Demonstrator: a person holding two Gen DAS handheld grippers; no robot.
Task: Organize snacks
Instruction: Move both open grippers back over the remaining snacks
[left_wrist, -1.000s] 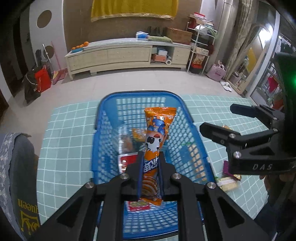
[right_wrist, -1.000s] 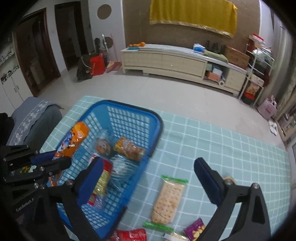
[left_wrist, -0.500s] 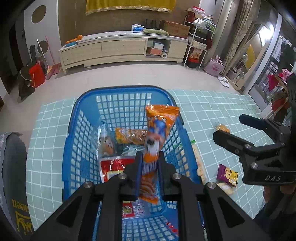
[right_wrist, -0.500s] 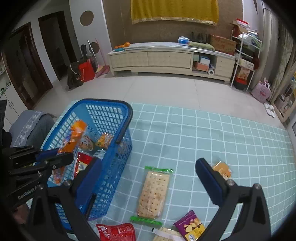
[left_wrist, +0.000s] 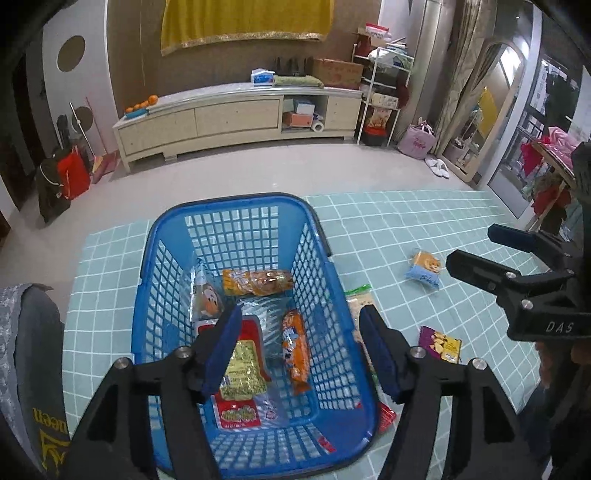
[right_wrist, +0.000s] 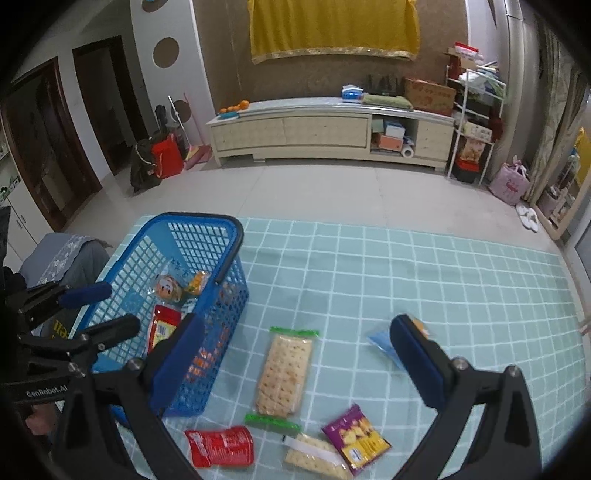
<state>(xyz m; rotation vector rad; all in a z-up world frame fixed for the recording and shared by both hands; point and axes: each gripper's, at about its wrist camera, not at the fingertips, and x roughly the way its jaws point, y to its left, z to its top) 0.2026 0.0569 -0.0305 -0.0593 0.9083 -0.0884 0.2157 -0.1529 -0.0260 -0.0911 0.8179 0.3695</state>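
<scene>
A teal checked tablecloth (right_wrist: 406, 280) is seen under a blue plastic basket (left_wrist: 314, 236); a cream low cabinet (right_wrist: 325, 133) stands far. Left gripper (left_wrist: 301, 350) jaws have just been opening, nothing gripped; right gripper (right_wrist: 295, 362) is held wide, empty.

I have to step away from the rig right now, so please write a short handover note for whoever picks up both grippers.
Left gripper: open, empty, over the blue basket; its jaws have just been opening, and the orange snack stick now lies inside.
Right gripper: open, empty, above the loose snacks.
Done: several packets are in the basket.
Left on the tablecloth: long cracker pack, red packet, purple packet, small cracker pack, blue-and-orange packet.
Likely next: the long cracker pack, between the right fingers.
</scene>
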